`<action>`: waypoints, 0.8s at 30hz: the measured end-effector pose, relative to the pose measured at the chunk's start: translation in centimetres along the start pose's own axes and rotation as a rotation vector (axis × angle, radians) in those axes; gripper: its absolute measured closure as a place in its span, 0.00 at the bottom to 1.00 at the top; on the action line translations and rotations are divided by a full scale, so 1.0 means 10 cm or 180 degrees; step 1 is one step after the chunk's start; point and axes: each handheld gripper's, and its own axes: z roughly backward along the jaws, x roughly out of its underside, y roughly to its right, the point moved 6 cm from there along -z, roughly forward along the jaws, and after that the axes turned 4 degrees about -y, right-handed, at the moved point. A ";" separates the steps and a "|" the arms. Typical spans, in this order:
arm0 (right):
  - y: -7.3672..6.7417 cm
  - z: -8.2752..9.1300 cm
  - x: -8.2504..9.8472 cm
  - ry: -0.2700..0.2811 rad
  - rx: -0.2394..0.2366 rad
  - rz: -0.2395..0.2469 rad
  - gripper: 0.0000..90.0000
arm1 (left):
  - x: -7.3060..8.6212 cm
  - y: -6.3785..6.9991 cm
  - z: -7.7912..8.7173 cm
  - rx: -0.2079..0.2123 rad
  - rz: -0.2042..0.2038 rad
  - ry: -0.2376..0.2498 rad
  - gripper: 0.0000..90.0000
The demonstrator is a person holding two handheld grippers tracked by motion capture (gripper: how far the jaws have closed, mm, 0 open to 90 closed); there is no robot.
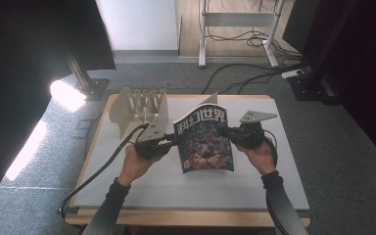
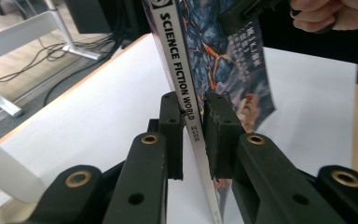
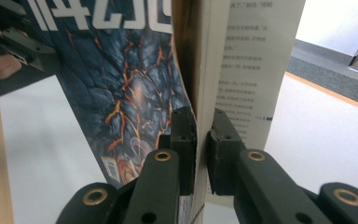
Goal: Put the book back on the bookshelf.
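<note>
Magazine [image 1: 205, 142], frame centre: light, floppy. I hold spine in left gripper [image 1: 172, 141], page edge in right gripper [image 1: 227, 132], jaws clamped.

The thin paperback magazine with the dark blue, orange-veined cover art and white title characters [image 1: 205, 139] hangs clear of my white table, cover toward me, tilted so its top leans away. Its white spine [image 2: 182, 84], printed SCIENCE FICTION WORLD, runs down the left edge. At the right edge a printed page [image 3: 256, 65] fans loose.
</note>
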 end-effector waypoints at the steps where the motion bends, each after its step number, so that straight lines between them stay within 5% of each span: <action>1: 0.00 0.01 0.02 -0.0015 0.0010 0.0016 0.90 | -0.01 0.02 -0.01 0.0019 -0.0017 -0.0019 0.87; 7: 0.02 0.09 0.11 -0.0021 0.0008 0.0019 0.89 | -0.09 0.10 -0.08 0.0000 -0.0175 -0.0208 0.84; 20: -0.01 0.21 0.23 -0.0011 -0.0082 0.0061 0.87 | -0.17 0.14 -0.33 0.0347 0.0057 -0.0223 0.72; 24: -0.01 0.22 0.25 -0.0002 -0.0106 0.0065 0.87 | -0.15 0.12 -0.38 0.0241 0.0044 -0.0251 0.78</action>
